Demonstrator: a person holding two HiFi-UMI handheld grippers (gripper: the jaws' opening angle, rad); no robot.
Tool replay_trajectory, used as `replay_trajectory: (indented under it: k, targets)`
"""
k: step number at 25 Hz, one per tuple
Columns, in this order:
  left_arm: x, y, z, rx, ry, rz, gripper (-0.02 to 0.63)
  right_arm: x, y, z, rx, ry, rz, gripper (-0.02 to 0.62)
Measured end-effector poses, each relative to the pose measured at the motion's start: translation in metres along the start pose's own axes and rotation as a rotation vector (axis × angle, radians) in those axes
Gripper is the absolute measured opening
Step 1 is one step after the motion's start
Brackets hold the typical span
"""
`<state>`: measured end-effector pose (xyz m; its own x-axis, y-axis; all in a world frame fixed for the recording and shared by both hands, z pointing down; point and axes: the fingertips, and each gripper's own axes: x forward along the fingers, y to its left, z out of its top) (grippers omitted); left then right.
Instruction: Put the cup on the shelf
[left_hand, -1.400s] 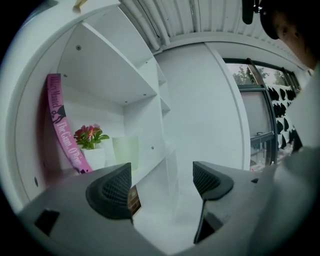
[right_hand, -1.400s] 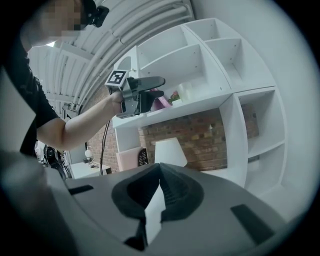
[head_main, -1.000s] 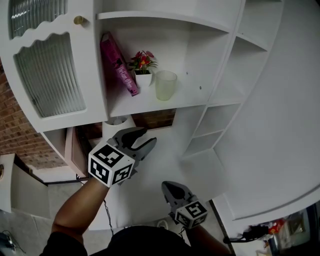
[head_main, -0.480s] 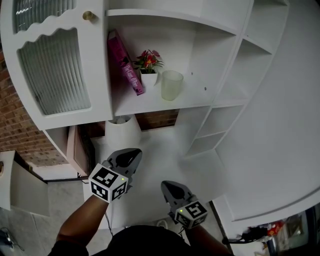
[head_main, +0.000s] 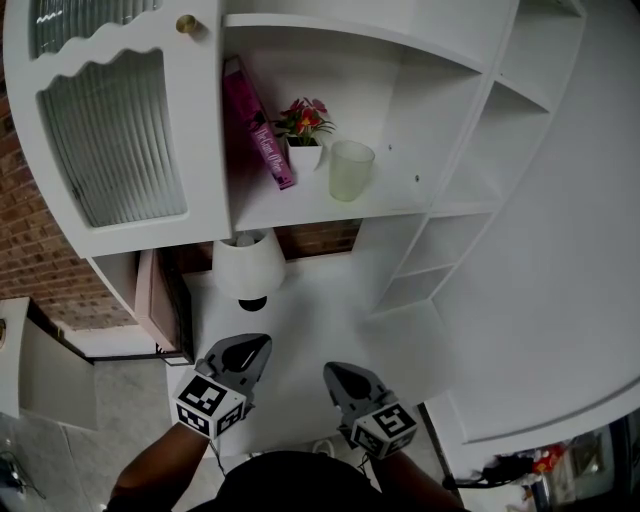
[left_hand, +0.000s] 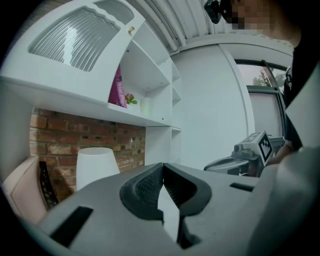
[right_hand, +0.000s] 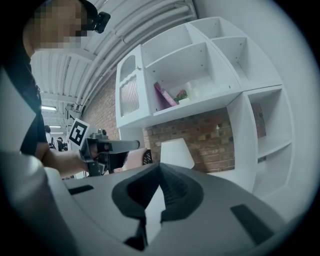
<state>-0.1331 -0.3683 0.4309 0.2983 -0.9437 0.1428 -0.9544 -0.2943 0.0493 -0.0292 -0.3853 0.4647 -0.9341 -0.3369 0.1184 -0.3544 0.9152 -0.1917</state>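
On the white shelf (head_main: 400, 200) in the upper middle of the head view stands the pale green cup (head_main: 351, 170) — upright, just right of a small potted flower (head_main: 305, 130) and a leaning pink book (head_main: 258, 125). Low in the frame, well apart from it, the left gripper (head_main: 260, 342) and right gripper (head_main: 331, 371) hang side by side — each with jaws pressed together, holding nothing. A white lamp (head_main: 250, 268) sits under the shelf.

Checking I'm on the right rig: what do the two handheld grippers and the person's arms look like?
The left claw and right claw match: grey moulded shells tapering to a point, with dark ribbed pads inside. The left cube and right cube are white with black square markers. The person wears a dark top; forearms are bare.
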Motion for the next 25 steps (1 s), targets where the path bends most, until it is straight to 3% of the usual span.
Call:
replay_trajectory:
  k: [12,25]
  targets:
    - [-0.022,-0.025,-0.02,-0.04,-0.031,0.003,0.006,0.0,0.006,-0.005,-0.006,0.016,0.003,0.003]
    - [-0.03,-0.04,-0.037,-0.017,-0.006,-0.018,0.006,0.001,0.015,-0.016,-0.042,0.048,0.02,0.003]
